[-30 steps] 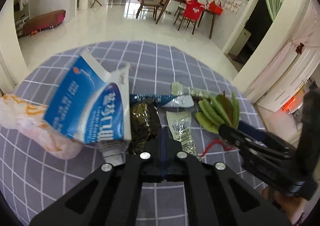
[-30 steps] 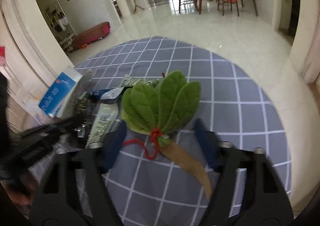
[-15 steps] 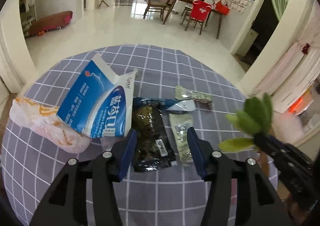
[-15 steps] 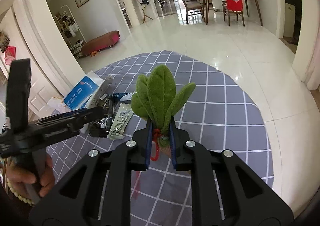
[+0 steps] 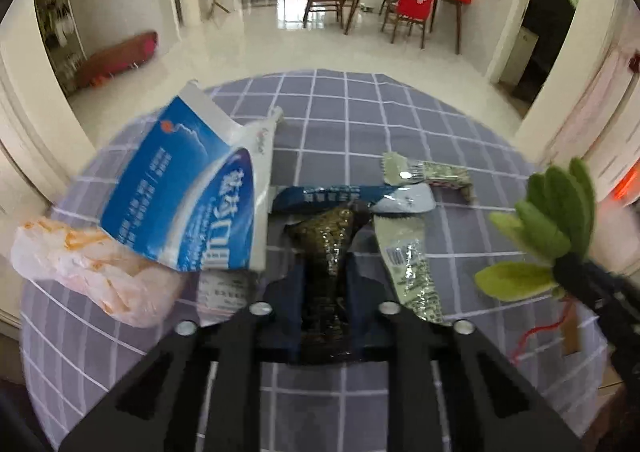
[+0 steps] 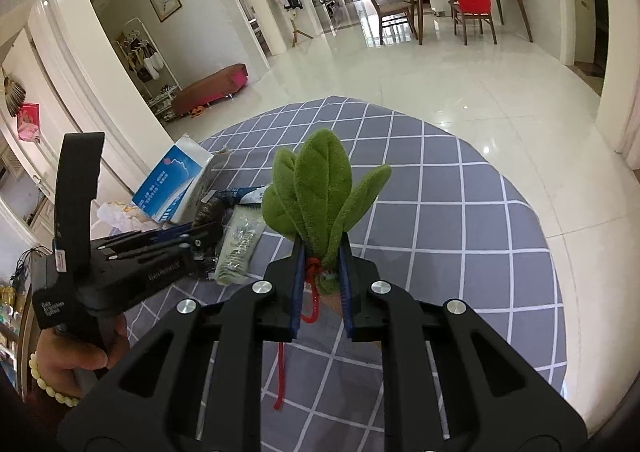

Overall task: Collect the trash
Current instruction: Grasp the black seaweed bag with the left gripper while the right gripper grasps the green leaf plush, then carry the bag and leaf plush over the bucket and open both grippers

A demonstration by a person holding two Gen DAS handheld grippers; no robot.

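Crumpled plastic bag point(image 5: 92, 272) at 9 o'clock on the checked tabletop point(image 5: 360, 112), blue-white packet point(image 5: 188, 204) beside it, left hand-held gripper point(image 5: 324, 284) just closed onto the dark foil wrapper point(image 5: 328, 236), silver wrappers point(image 5: 408, 264) toward 3 o'clock, right hand-held gripper point(image 6: 320, 272) clamping the green felt leaves point(image 6: 320, 196) above the tabletop.

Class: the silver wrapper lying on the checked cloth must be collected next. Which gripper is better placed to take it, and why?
Neither is free, but the left gripper is better placed: the silver wrapper lies just beside its fingers, which are pinching the dark wrapper. The right gripper is lifted off the cloth, clamping the felt leaves.
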